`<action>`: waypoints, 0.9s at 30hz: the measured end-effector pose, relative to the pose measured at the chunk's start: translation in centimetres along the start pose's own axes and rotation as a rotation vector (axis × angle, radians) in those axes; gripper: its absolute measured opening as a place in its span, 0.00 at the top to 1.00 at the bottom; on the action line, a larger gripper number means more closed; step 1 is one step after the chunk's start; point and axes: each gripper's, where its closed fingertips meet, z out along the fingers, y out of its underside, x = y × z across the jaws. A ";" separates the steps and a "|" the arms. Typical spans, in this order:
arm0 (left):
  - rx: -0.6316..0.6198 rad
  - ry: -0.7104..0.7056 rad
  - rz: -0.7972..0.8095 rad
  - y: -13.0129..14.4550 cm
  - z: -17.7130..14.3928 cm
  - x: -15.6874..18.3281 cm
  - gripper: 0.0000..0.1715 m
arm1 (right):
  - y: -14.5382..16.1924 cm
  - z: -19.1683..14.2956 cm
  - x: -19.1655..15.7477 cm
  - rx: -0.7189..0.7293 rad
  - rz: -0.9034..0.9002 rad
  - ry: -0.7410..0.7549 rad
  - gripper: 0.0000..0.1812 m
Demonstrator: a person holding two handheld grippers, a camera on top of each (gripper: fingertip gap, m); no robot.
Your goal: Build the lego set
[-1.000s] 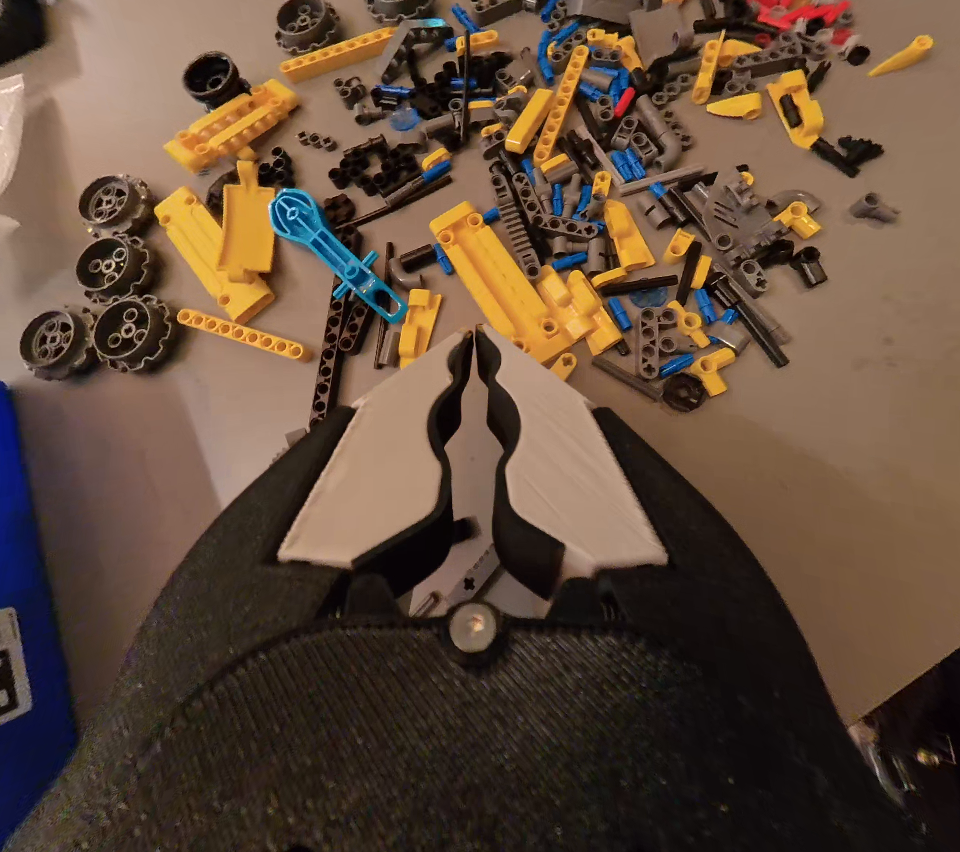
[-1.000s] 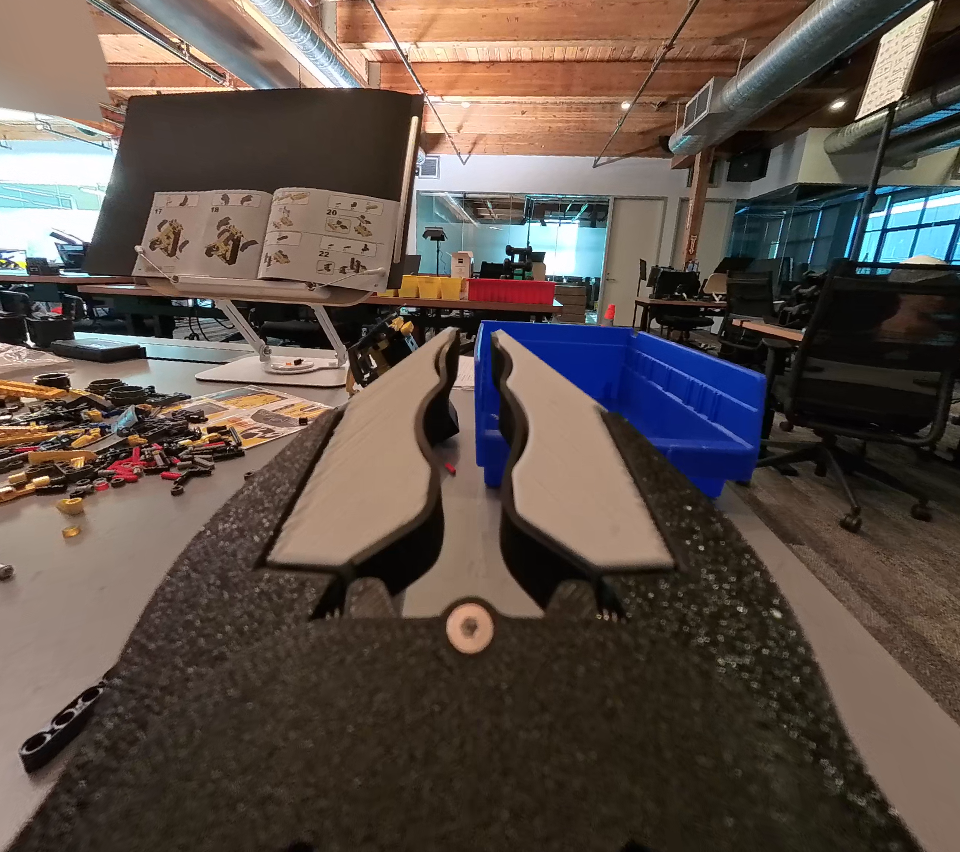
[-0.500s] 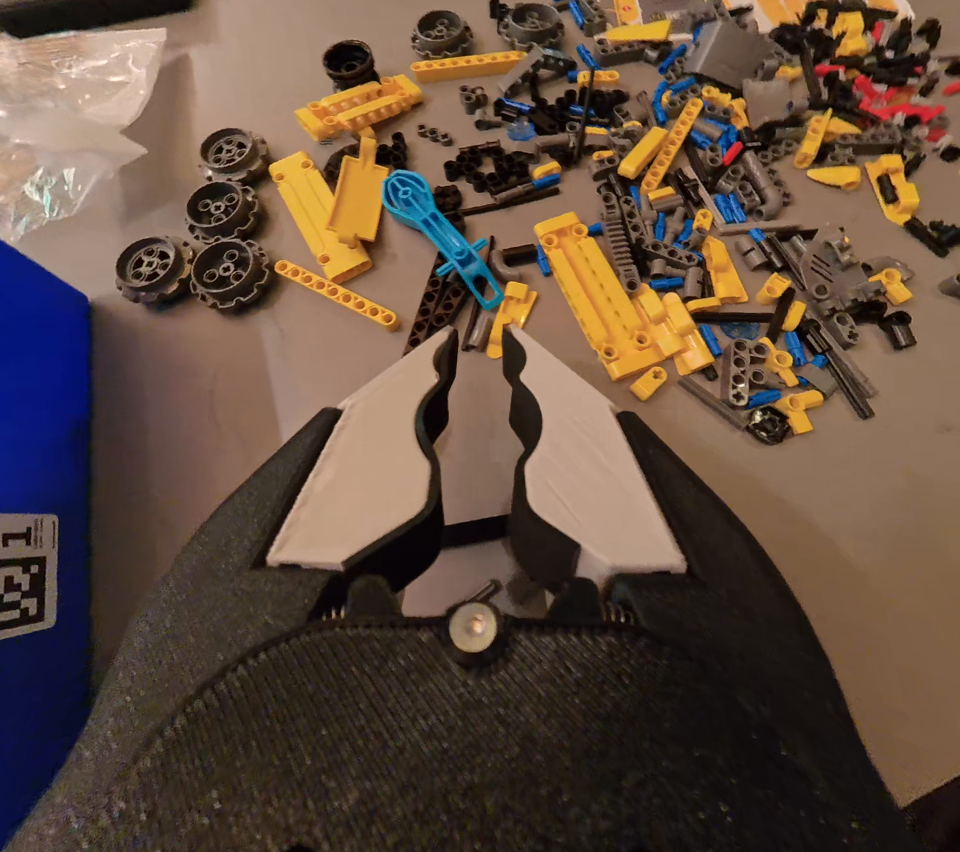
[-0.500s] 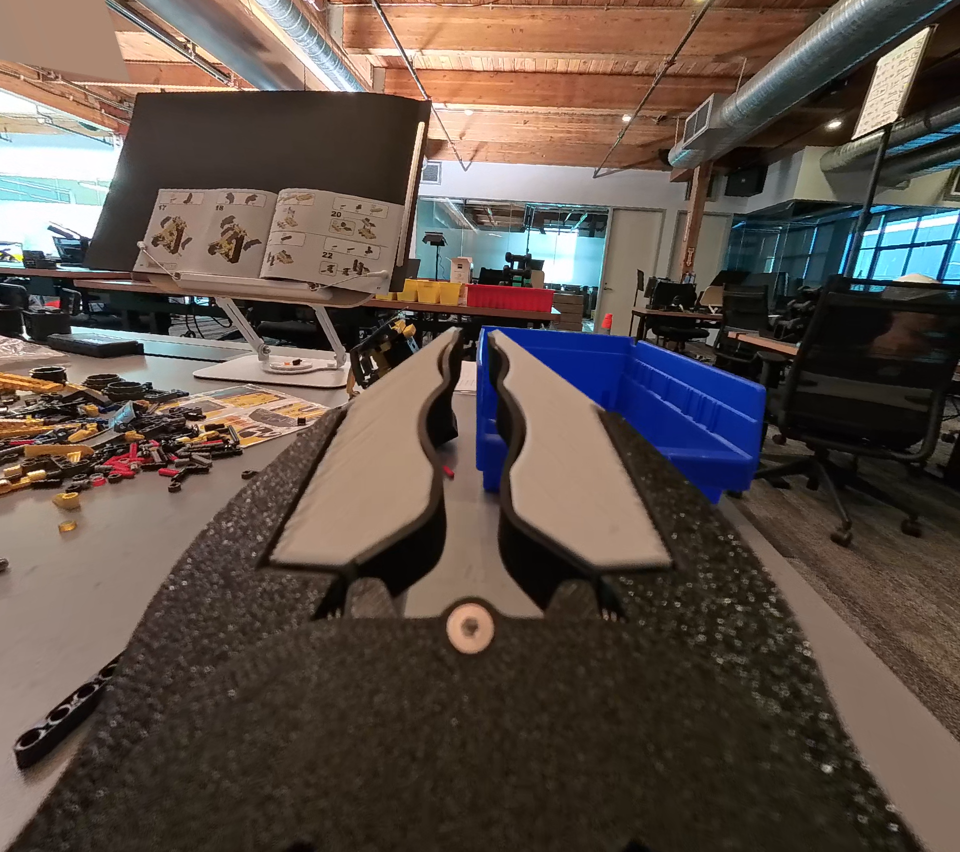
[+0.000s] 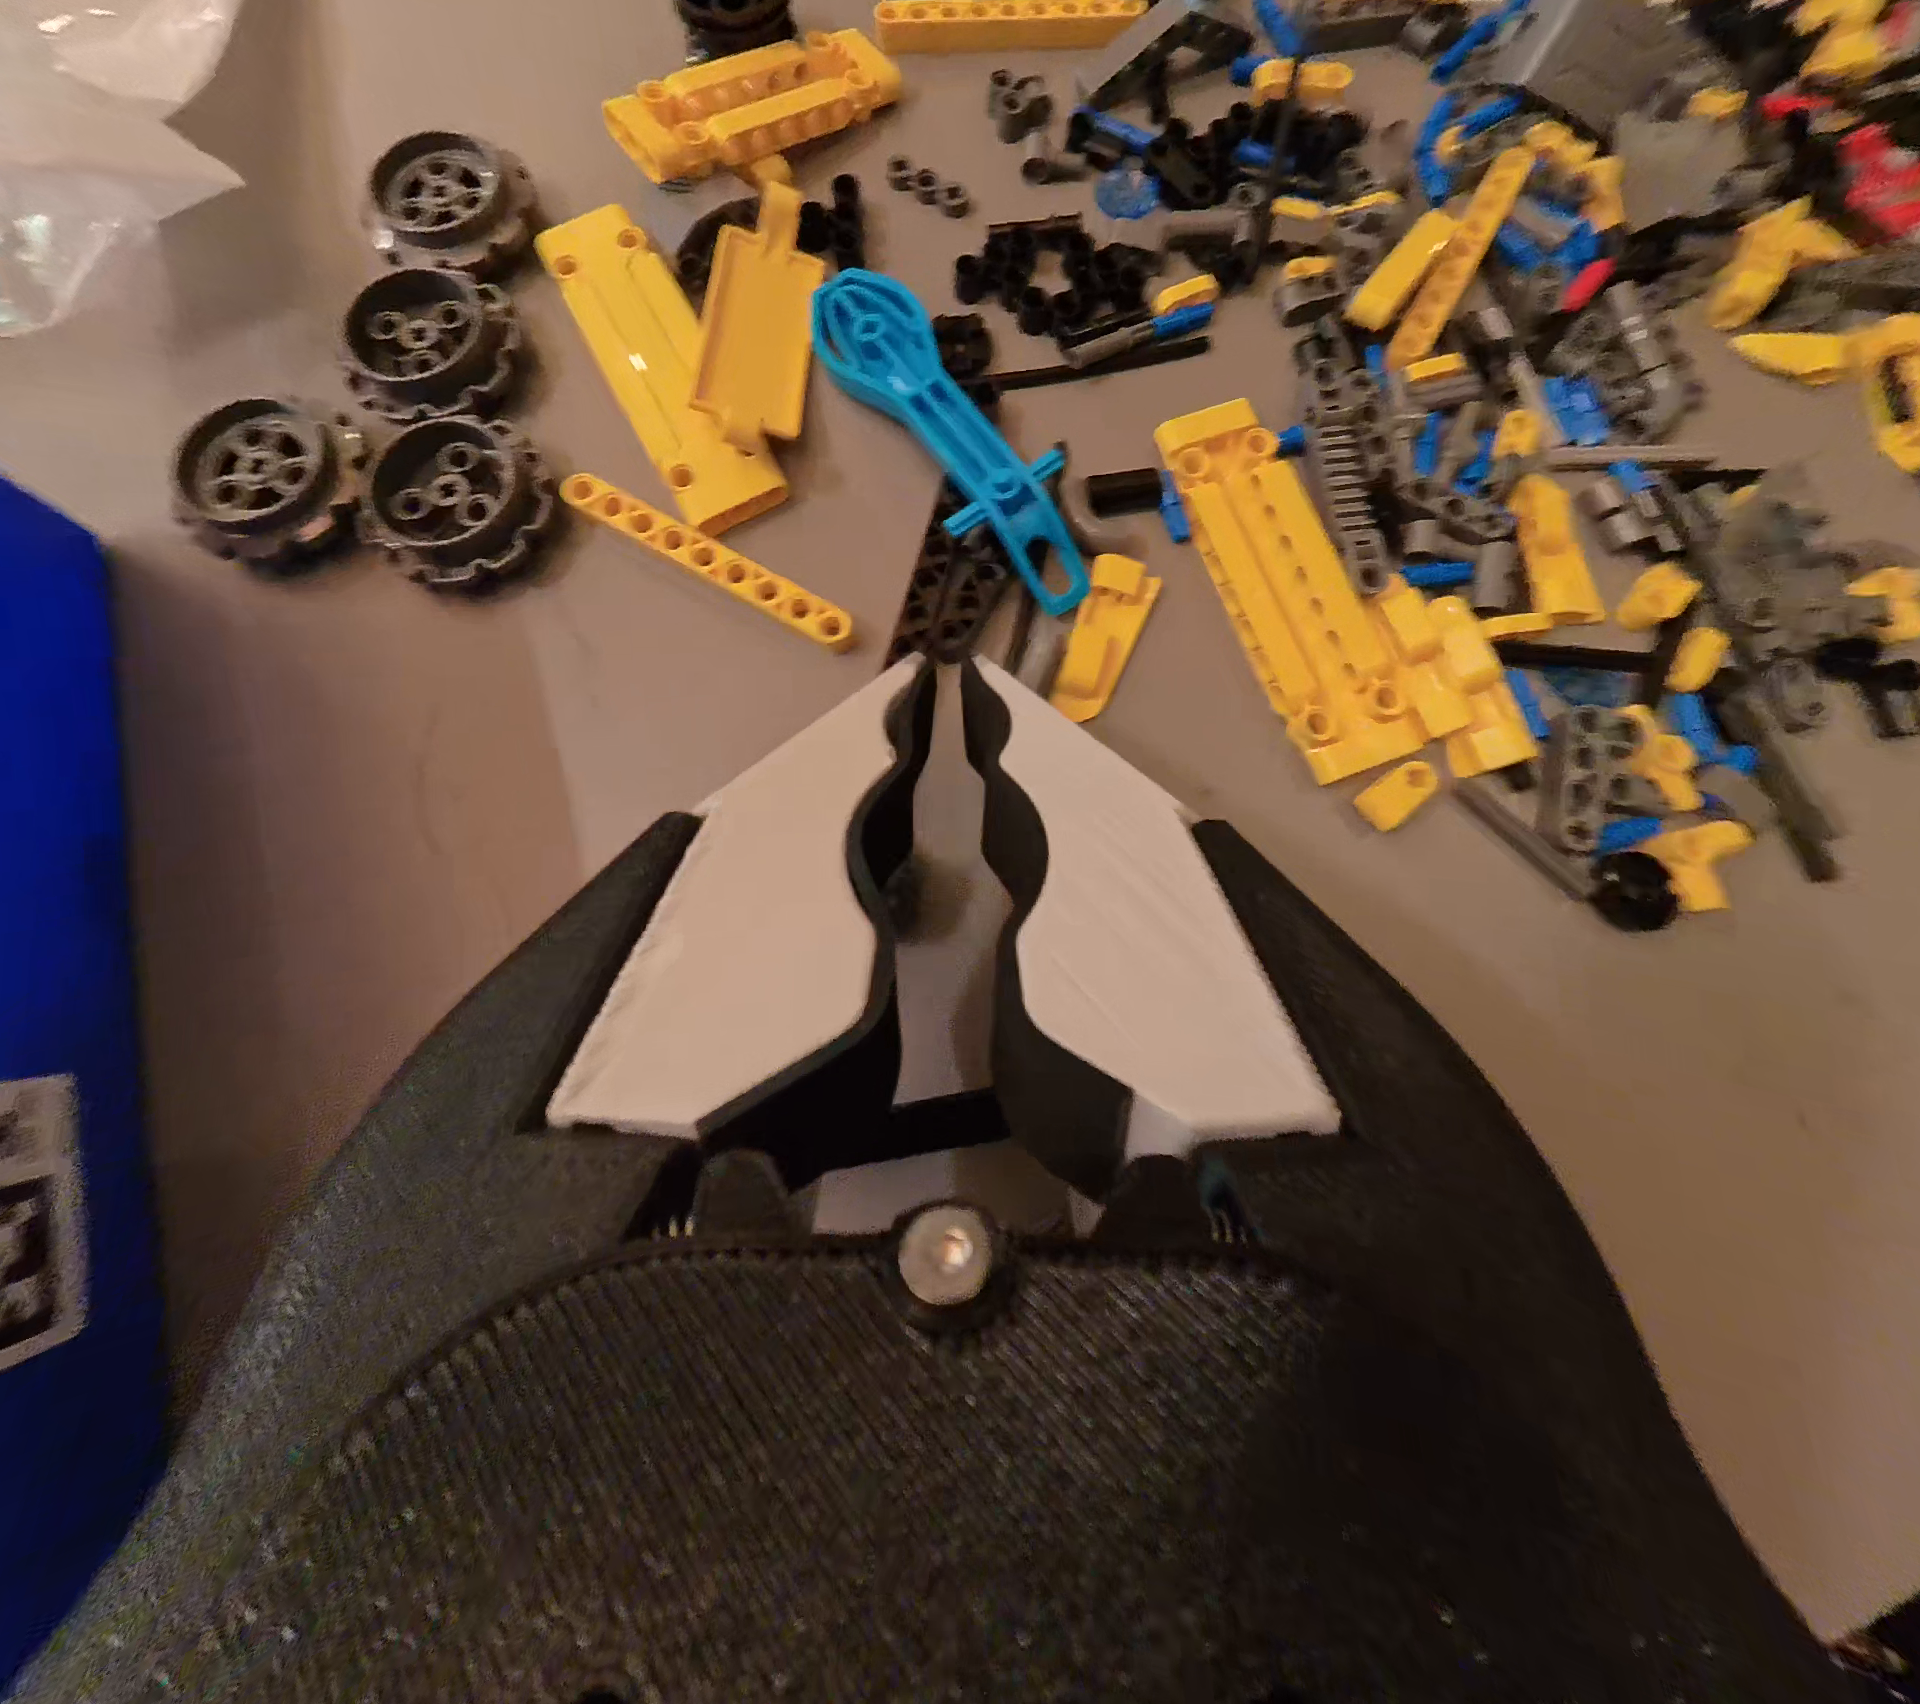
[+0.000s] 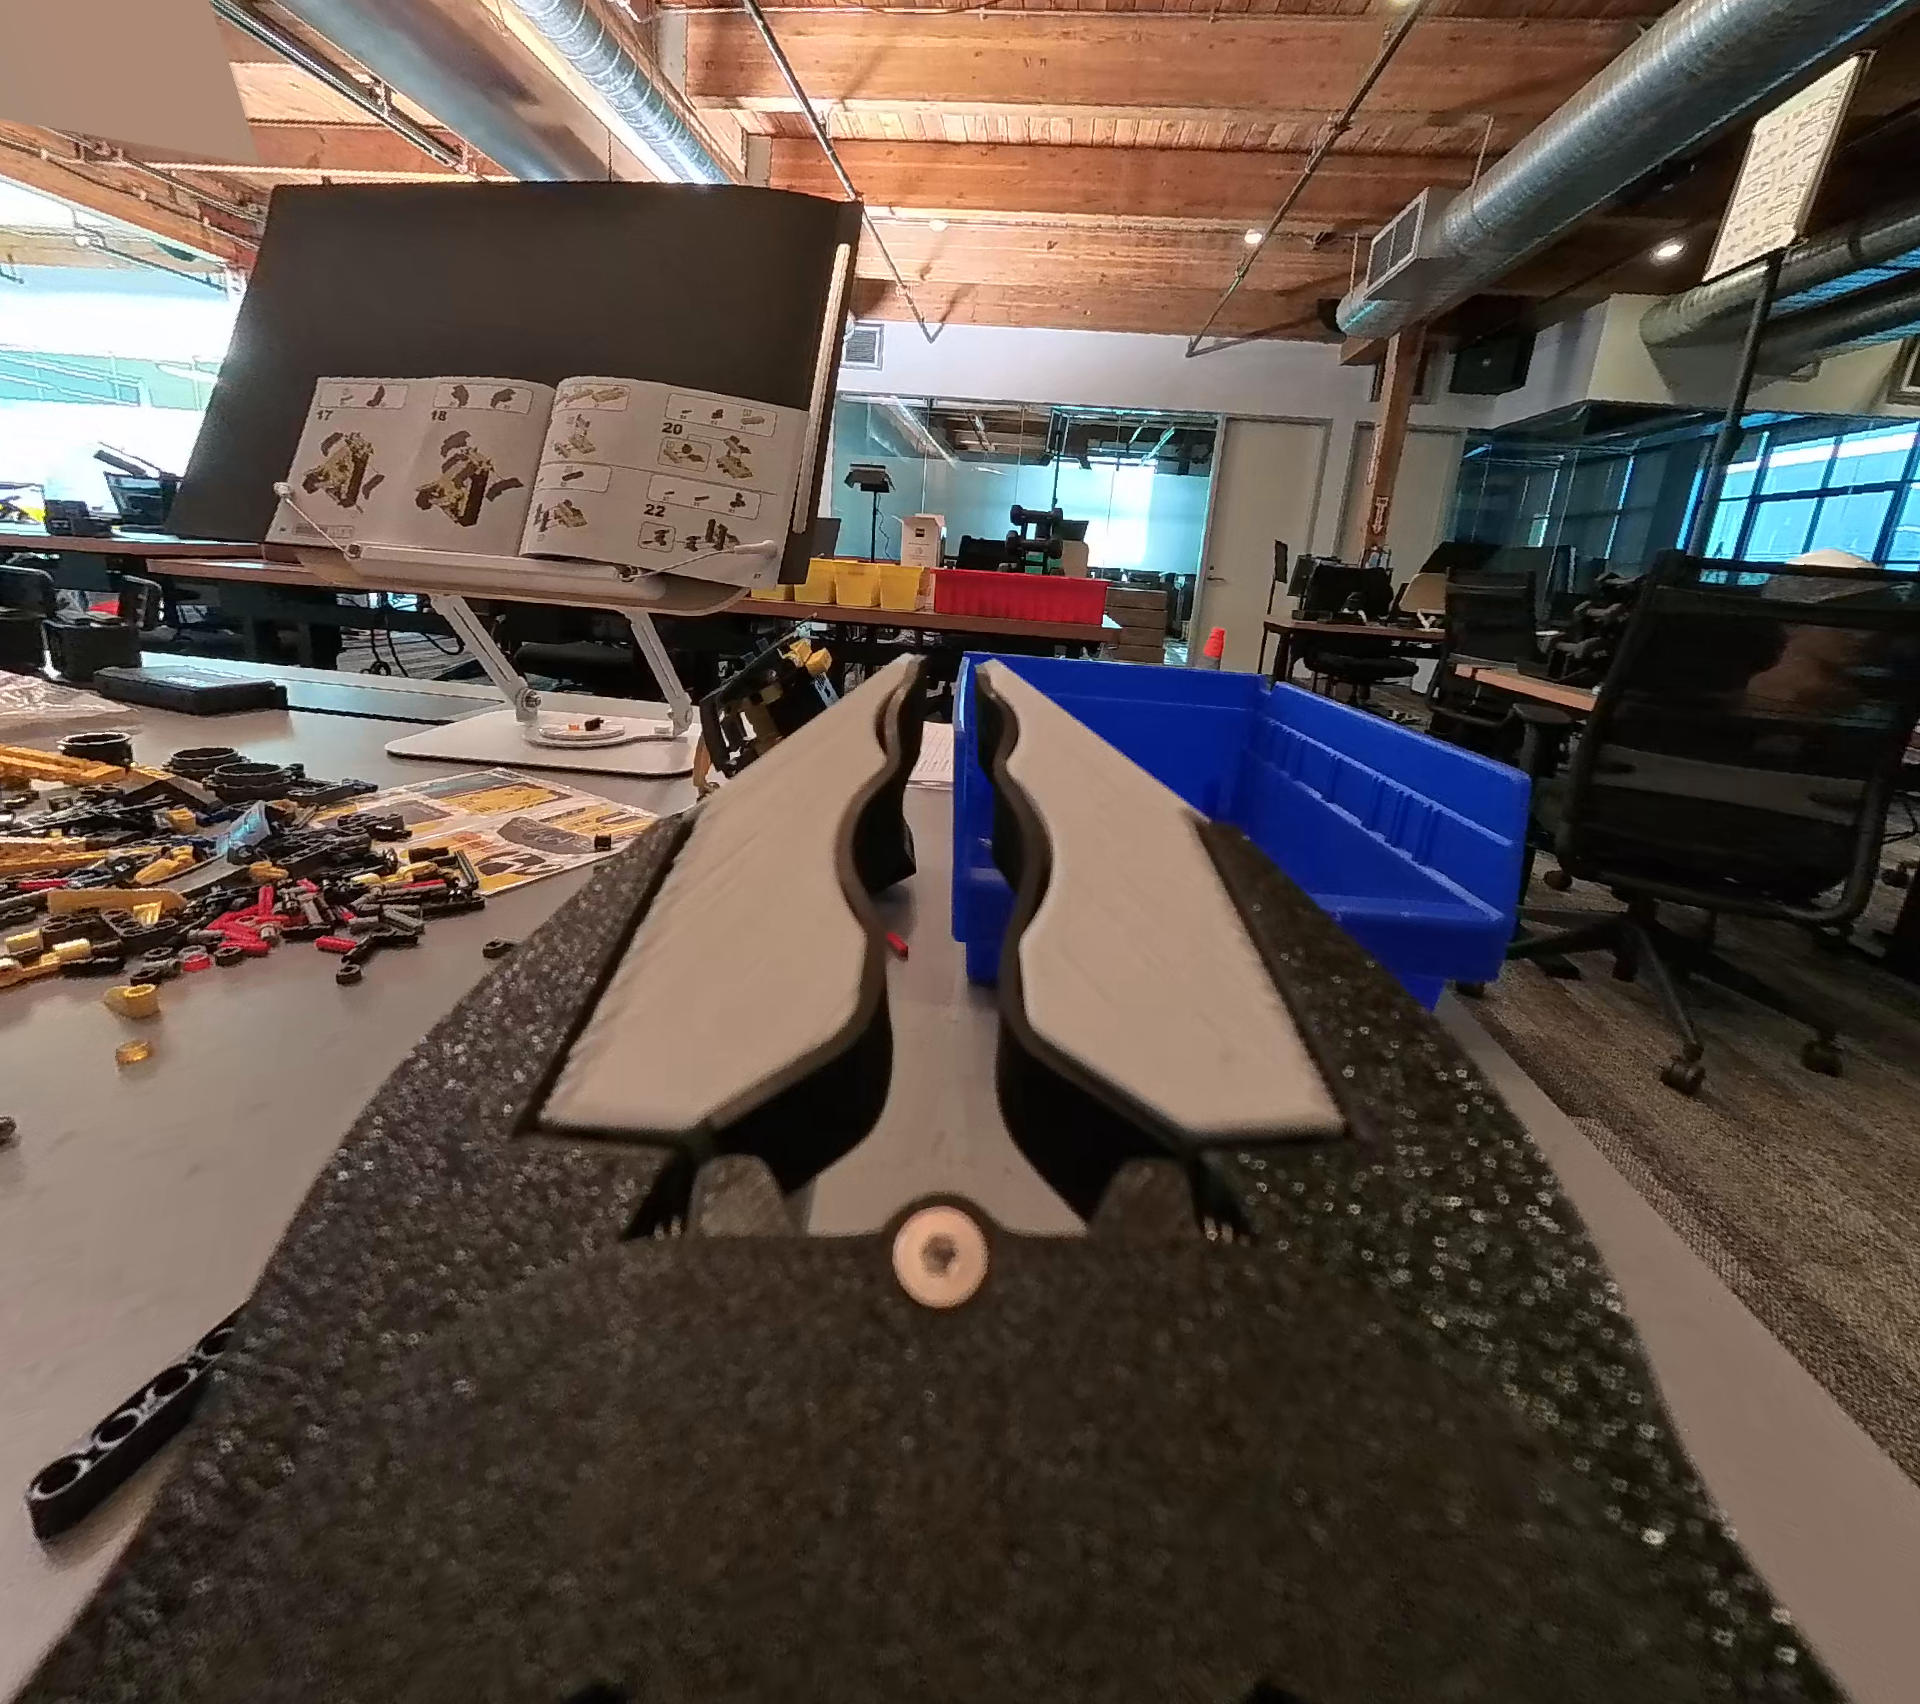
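Grey-faced, the left tool (image 5: pixel 943 667) hangs over the bench (image 5: pixel 1558 1083), tips nearly together with nothing between them, just short of black beams (image 5: pixel 940 589) whose near ends it hides. Beyond those lies a blue lever (image 5: pixel 940 418), flanked by yellow panels (image 5: pixel 665 366) and dark wheels (image 5: pixel 447 501); farther parts blur together. The right tool (image 6: pixel 948 678), slightly apart and empty, partly covers a blue bin (image 6: pixel 1351 813); a booklet (image 6: pixel 540 470) stands beyond.
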 end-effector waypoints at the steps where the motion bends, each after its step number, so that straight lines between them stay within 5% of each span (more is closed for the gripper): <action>1: 0.013 0.040 -0.016 -0.1 0.0 0.7 1.00 | 0.0 0.0 0.0 0.000 0.000 -0.001 0.96; 11: -0.083 0.041 -0.006 0.2 1.8 0.8 0.89 | 0.0 0.0 -0.3 0.001 -0.017 -0.011 0.98; 22: -0.023 0.010 -0.016 -1.4 2.9 0.3 0.81 | 0.0 0.0 -0.3 0.002 -0.017 -0.010 0.98; 27: -0.051 0.019 0.002 -0.9 2.7 0.9 0.86 | 0.0 0.0 -0.3 0.003 -0.016 -0.009 0.97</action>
